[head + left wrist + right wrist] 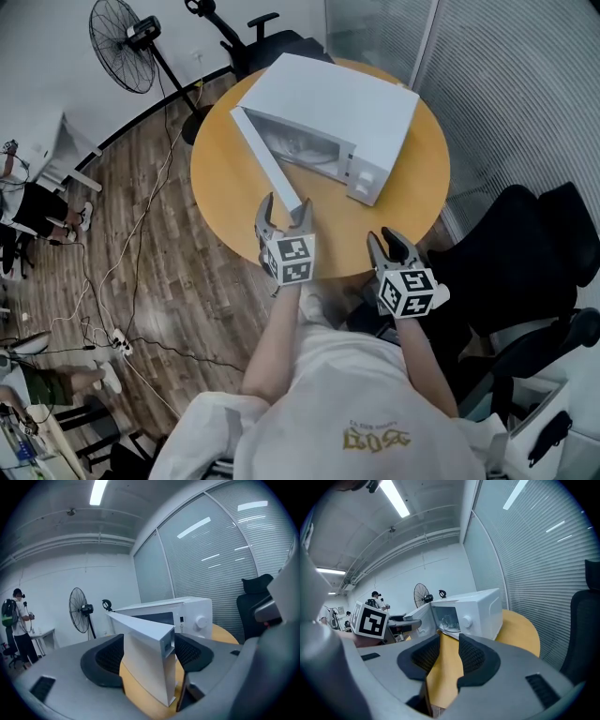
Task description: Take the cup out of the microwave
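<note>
We start with the round wooden table (220, 183), which carries a white microwave (328, 98) towards its far side; the control panel with its knob sits at the right end. A black office chair (530, 248) stands just beside the table on the right. A pedestal fan (122, 37) stands on the wooden floor, well apart at the far left. The microwave's door (267, 155) is swung wide open, reaching out across the table towards us. Our left gripper (288, 204) has its jaws spread wide, with the free end of that door standing between them. The door runs slantwise through the gap, and we cannot tell whether either pad touches it. Our right gripper (389, 242) hovers at the near edge of the table, to the right of the door. Its jaws are only narrowly apart and hold nothing, so just the tabletop shows through the gap. The cup (447, 620), clear glass, sits inside the open microwave cavity, and neither gripper is touching it.
</note>
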`<state>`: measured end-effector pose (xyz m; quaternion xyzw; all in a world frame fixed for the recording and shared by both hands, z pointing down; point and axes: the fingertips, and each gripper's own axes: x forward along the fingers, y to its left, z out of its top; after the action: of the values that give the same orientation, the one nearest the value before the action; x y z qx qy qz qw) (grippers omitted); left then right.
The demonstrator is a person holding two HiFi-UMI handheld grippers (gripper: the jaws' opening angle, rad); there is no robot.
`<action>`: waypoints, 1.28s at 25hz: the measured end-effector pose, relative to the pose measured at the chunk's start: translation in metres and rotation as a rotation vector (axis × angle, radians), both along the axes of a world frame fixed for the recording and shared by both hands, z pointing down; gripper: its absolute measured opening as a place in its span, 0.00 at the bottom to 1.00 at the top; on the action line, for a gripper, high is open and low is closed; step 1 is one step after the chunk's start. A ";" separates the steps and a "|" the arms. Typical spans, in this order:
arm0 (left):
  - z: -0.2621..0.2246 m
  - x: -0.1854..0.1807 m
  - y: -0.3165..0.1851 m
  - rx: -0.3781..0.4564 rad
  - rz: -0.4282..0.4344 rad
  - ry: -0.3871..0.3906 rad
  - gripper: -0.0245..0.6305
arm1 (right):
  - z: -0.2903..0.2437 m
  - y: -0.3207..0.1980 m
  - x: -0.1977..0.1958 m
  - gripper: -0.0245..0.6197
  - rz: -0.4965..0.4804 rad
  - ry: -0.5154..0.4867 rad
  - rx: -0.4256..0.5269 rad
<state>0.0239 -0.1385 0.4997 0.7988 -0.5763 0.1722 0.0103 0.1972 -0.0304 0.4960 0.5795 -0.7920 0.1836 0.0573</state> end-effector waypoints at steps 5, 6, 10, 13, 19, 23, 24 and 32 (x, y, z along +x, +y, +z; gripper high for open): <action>0.000 -0.009 0.006 -0.004 -0.027 0.019 0.53 | 0.001 -0.002 -0.001 0.23 -0.011 -0.017 -0.002; -0.001 -0.011 0.006 -0.004 -0.032 0.017 0.52 | 0.002 -0.003 -0.003 0.23 -0.018 -0.019 -0.002; 0.002 -0.021 0.010 -0.006 -0.063 0.008 0.50 | 0.005 -0.005 -0.010 0.23 -0.048 -0.025 -0.008; 0.003 -0.031 0.014 -0.009 -0.093 0.002 0.49 | 0.008 -0.006 -0.013 0.23 -0.066 -0.032 -0.012; 0.001 -0.063 0.022 -0.017 -0.168 0.022 0.45 | 0.010 -0.007 -0.023 0.23 -0.104 -0.044 -0.022; 0.003 -0.084 0.025 -0.024 -0.220 0.067 0.43 | 0.012 -0.005 -0.030 0.23 -0.132 -0.046 -0.027; 0.003 -0.087 0.025 -0.022 -0.226 0.070 0.43 | 0.012 -0.005 -0.031 0.23 -0.136 -0.046 -0.028; 0.007 -0.107 0.019 0.020 -0.203 0.146 0.42 | 0.026 -0.003 -0.050 0.23 -0.176 -0.045 -0.049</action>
<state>-0.0830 -0.1190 0.5071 0.7468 -0.6537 0.1059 0.0614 0.1476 -0.0337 0.5220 0.5018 -0.8361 0.2104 0.0694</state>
